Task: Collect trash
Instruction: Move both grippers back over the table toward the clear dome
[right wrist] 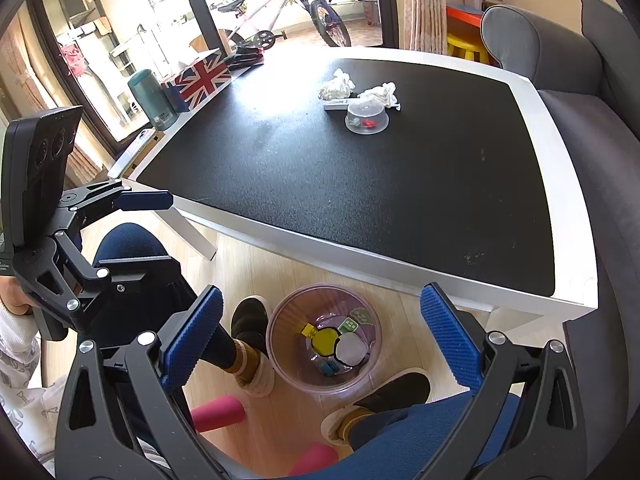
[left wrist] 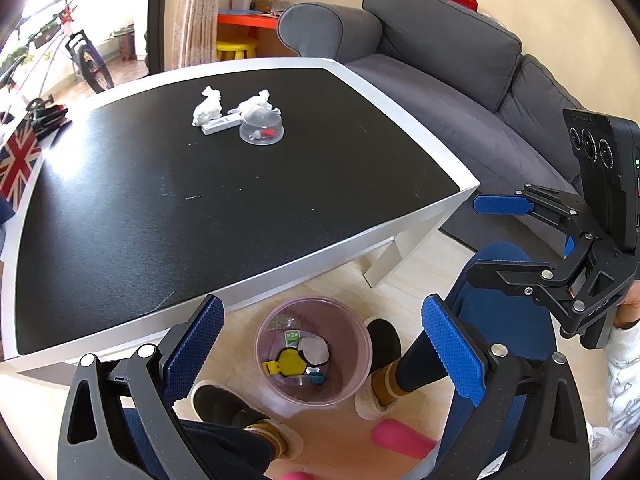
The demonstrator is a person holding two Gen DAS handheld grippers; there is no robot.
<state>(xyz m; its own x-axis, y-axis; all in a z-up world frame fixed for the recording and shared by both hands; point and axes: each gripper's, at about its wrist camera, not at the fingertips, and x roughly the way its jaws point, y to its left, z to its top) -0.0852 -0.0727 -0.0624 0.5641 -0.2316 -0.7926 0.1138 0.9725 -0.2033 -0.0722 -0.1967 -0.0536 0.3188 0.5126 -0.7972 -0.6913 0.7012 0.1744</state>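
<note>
A pink translucent bin [left wrist: 314, 350] stands on the floor before the table, holding several scraps; it also shows in the right wrist view [right wrist: 324, 340]. On the black table [left wrist: 200, 200] far side lie two crumpled white tissues [left wrist: 208, 108], a flat white box [left wrist: 221, 125] and an upturned clear plastic cup [left wrist: 262, 127]. In the right wrist view the tissues [right wrist: 338, 85] and the cup [right wrist: 367, 118] sit at the far right of the table. My left gripper [left wrist: 320, 356] is open and empty above the bin. My right gripper [right wrist: 320, 340] is open and empty above the bin too.
A grey sofa [left wrist: 460, 80] stands right of the table. A Union Jack box [right wrist: 204, 78] and a teal flask [right wrist: 152, 96] sit at the table's far left. The person's slippered feet [left wrist: 380, 364] flank the bin. A bicycle [right wrist: 288, 12] stands behind.
</note>
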